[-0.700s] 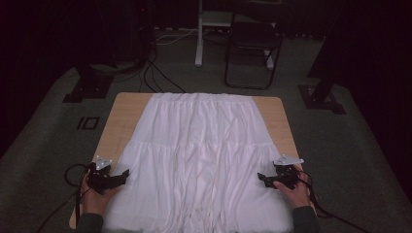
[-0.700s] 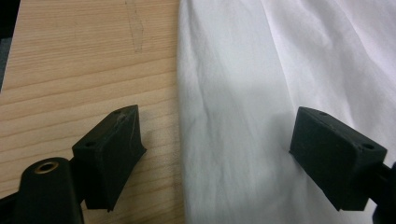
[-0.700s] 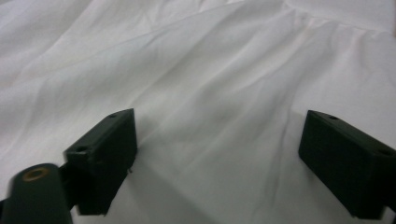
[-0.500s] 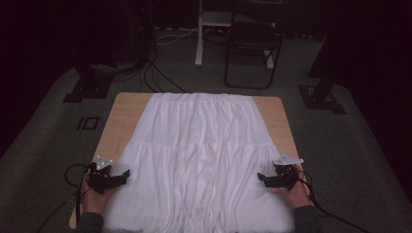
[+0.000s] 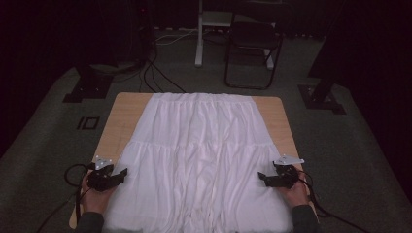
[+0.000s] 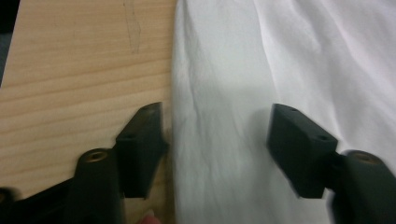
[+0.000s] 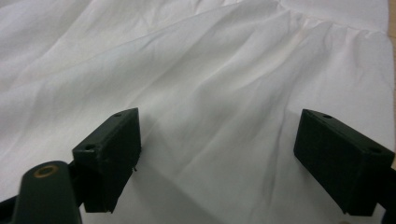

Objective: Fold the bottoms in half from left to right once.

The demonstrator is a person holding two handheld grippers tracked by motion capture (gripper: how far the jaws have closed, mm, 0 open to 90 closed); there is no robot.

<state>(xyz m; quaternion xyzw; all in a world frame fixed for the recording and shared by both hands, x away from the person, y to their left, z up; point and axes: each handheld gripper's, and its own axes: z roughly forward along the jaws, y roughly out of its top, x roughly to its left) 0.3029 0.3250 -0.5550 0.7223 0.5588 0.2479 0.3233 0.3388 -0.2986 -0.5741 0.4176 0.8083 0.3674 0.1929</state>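
- L gripper (image 5: 121,173): jaws spread, straddling left edge of white skirt (image 5: 194,160) on table (image 5: 119,116).
- R gripper (image 5: 262,177): jaws spread over skirt's right side.

The right gripper (image 7: 217,163) is seen with its two black jaws spread wide apart, rising from the bottom edge over a white cloth (image 7: 201,79). The cloth is creased, with folds running toward a gathered seam near the top right, and nothing is held between the jaws. A thin strip of pale wooden worktop (image 7: 392,28) is glimpsed at the right edge, beyond the cloth's border.
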